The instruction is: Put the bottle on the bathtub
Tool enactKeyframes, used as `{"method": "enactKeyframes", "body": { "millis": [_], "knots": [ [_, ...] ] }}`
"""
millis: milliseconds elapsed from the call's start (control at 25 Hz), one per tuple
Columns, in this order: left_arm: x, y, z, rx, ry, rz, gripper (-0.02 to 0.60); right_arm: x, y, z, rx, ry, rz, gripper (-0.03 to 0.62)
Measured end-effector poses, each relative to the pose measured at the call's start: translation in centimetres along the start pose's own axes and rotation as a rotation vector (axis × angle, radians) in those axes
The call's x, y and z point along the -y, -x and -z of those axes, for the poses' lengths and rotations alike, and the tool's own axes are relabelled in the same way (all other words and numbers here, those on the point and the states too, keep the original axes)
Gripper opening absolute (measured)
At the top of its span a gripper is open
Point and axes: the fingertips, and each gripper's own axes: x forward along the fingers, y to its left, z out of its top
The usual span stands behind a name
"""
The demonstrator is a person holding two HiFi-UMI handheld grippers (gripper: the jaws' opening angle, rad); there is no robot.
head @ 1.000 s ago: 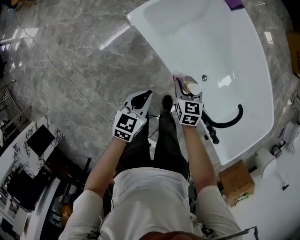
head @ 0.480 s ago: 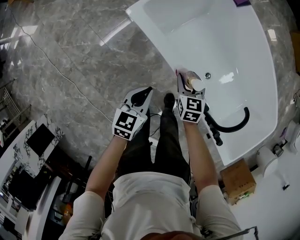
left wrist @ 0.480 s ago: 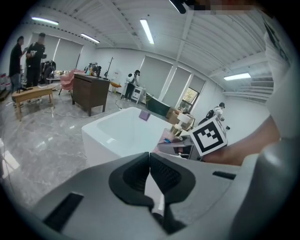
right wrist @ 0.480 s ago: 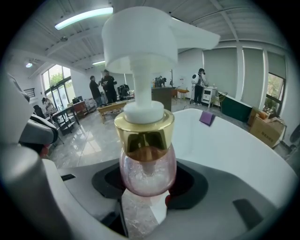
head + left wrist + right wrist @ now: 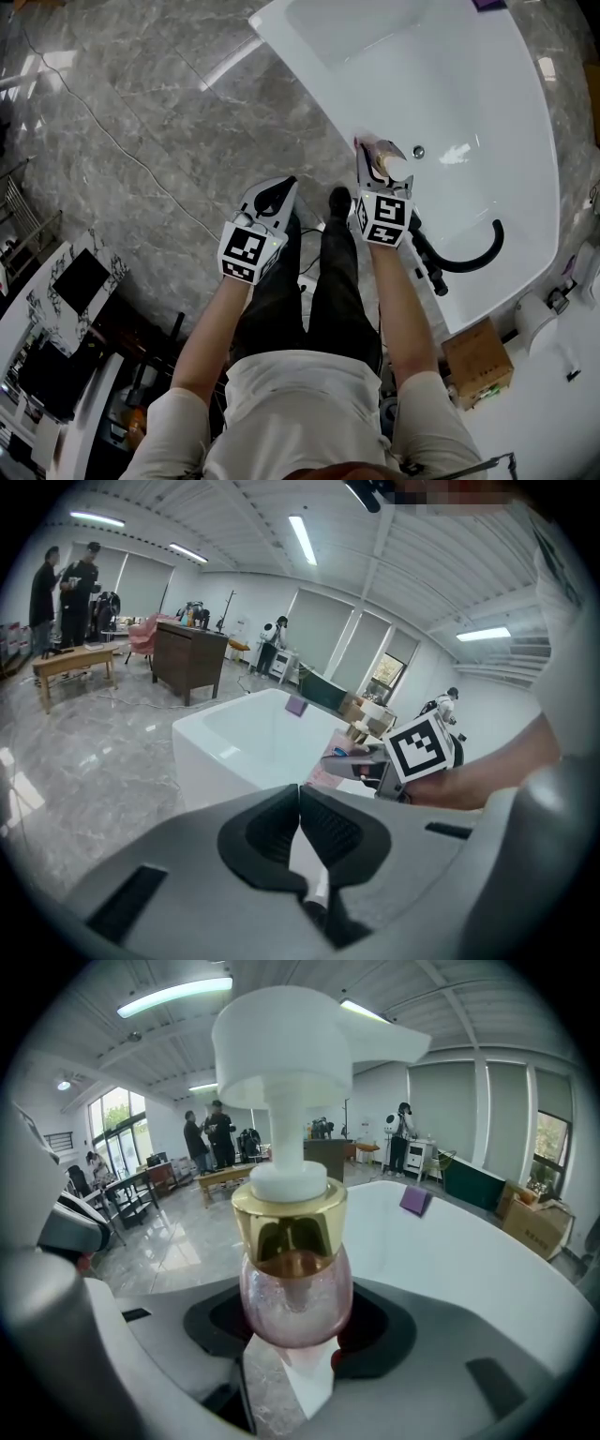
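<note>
We see a small pump bottle (image 5: 292, 1283) with a round pink belly, a gold collar and a white pump on top. It stands upright, squeezed between the jaws of the right gripper (image 5: 380, 156). It is right above the near rim of the big white bathtub (image 5: 506, 103), up at 1 o'clock.

bright, even light is coming from ceiling strips (image 5: 173, 996) at 11 o'clock in the right gripper view. glare is streaking the floor (image 5: 141, 122) and the tub (image 5: 469, 94) in the head view. both gripper views are bending and darkening at the edges; the bottle (image 5: 292, 1288) is gleaming.
</note>
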Motion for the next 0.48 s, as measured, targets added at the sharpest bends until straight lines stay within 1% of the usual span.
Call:
{"method": "enactKeyframes", "body": {
  "millis": [280,480],
  "knots": [
    [0.4,-0.4,1.2,-0.019,0.017,0.005,0.009,-0.7,0.0,0.3,0.016,0.044,0.011,0.244],
    [0.6,-0.4,1.6,-0.025,0.018,0.009,0.009,-0.8,0.0,0.4,0.027,0.038,0.013,0.247]
  ]
}}
